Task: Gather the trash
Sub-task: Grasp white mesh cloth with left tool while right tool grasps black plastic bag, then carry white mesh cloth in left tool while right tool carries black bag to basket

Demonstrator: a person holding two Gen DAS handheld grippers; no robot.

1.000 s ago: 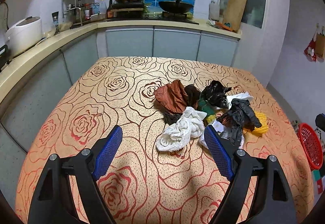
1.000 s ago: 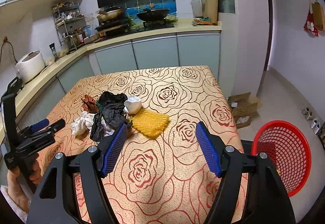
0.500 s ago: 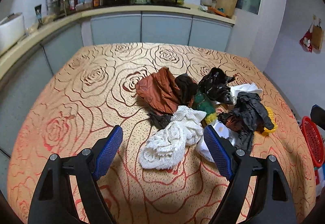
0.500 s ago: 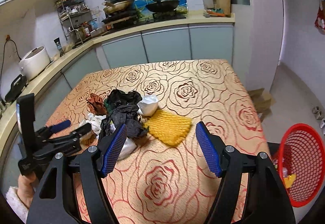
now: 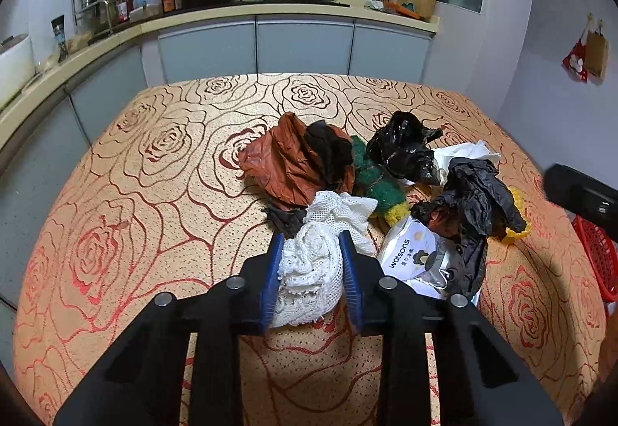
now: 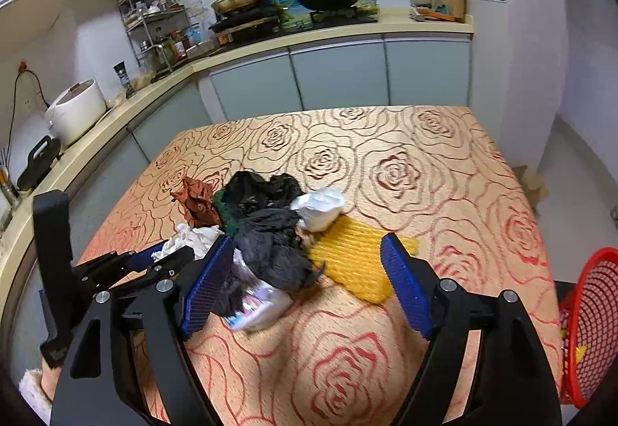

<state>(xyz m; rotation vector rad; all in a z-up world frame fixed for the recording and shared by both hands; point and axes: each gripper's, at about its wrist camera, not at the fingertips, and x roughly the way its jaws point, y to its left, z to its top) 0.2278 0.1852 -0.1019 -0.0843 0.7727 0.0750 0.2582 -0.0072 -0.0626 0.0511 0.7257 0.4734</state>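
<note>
On the rose-print tablecloth (image 5: 154, 163), left wrist view: left gripper (image 5: 311, 271) closing on a white mesh wad (image 5: 320, 252), blue pads pressed vs both its sides. Wad's long axis runs roughly along the fingers, far end pointing toward the trash pile. Just beyond it: rust-brown wrapper (image 5: 282, 159), green scrubber (image 5: 370, 179), glossy black bag (image 5: 401, 148). Right of the wad, touching or nearly so, a Watsons packet (image 5: 409, 256) partly under a crumpled black bag (image 5: 475, 202). Red basket (image 5: 598, 256) at the right edge, off the table.

Right wrist view: right gripper (image 6: 305, 287) opening, jaws wide apart, pads not touching anything. Between them lie the crumpled black bag (image 6: 270, 248), the packet (image 6: 258, 302) (blurred) and the near corner of a yellow mesh sheet (image 6: 351, 260). Sheet lies flat, long axis slanting from near-centre toward far right. White crumpled paper (image 6: 320, 209) sits just behind the bag. Left gripper (image 6: 170, 260) shows at left w/ white mesh in its jaws. Red basket (image 6: 591, 318) low right, on the floor.
</note>
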